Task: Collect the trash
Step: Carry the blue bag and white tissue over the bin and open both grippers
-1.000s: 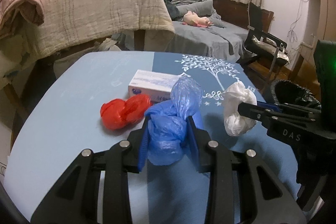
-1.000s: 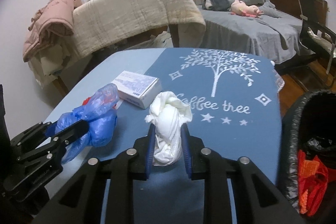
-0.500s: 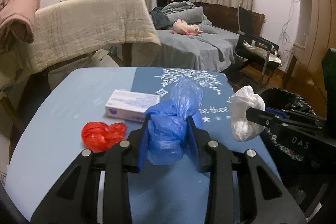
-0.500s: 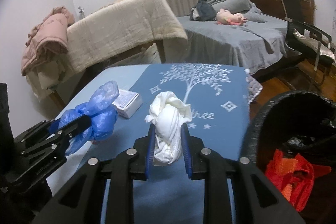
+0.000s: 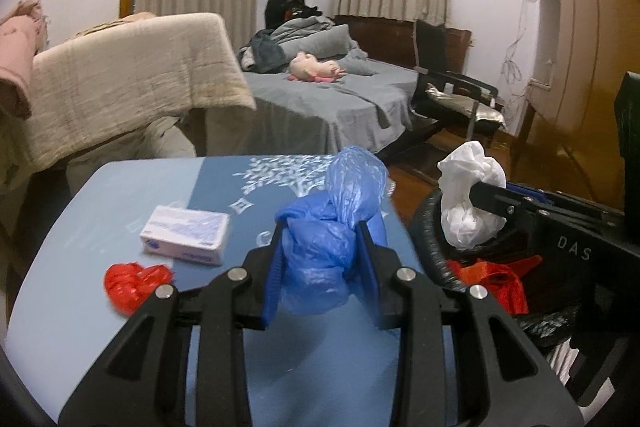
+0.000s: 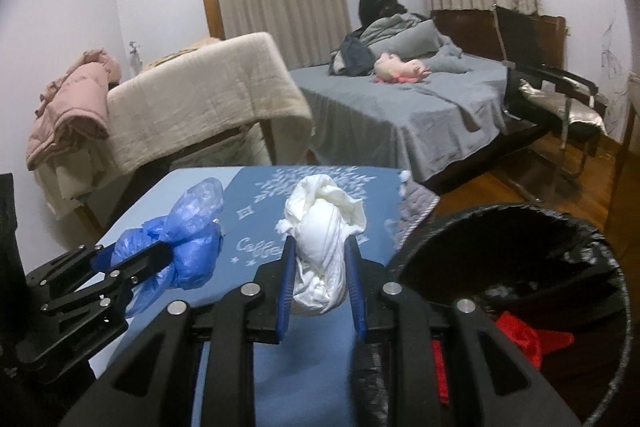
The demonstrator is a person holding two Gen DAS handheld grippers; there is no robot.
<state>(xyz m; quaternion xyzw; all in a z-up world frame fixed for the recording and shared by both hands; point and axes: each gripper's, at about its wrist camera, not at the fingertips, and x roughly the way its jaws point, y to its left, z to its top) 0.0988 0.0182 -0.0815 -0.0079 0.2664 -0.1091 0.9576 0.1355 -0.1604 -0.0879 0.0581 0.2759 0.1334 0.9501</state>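
Note:
My left gripper (image 5: 322,247) is shut on a crumpled blue plastic bag (image 5: 332,227), held above the right part of the blue table (image 5: 120,187). My right gripper (image 6: 320,259) is shut on a crumpled white bag (image 6: 320,227), held near the table's right edge beside the black-lined trash bin (image 6: 560,227). In the left wrist view the white bag (image 5: 468,195) hangs over the bin's rim (image 5: 424,227). In the right wrist view the blue bag (image 6: 188,239) shows at left. A red crumpled bag (image 5: 132,281) lies on the table at left. Red trash (image 6: 520,339) lies inside the bin.
A white and blue box (image 5: 186,227) lies on the table behind the red bag. Beyond the table stand a blanket-draped piece of furniture (image 5: 132,79), a grey bed (image 5: 328,99) with a pink toy, and a black chair (image 5: 456,95).
Both grippers have risen and moved right toward the bin with their bags. The white bag went from over the table to the bin's rim. The red bag and box stayed put.

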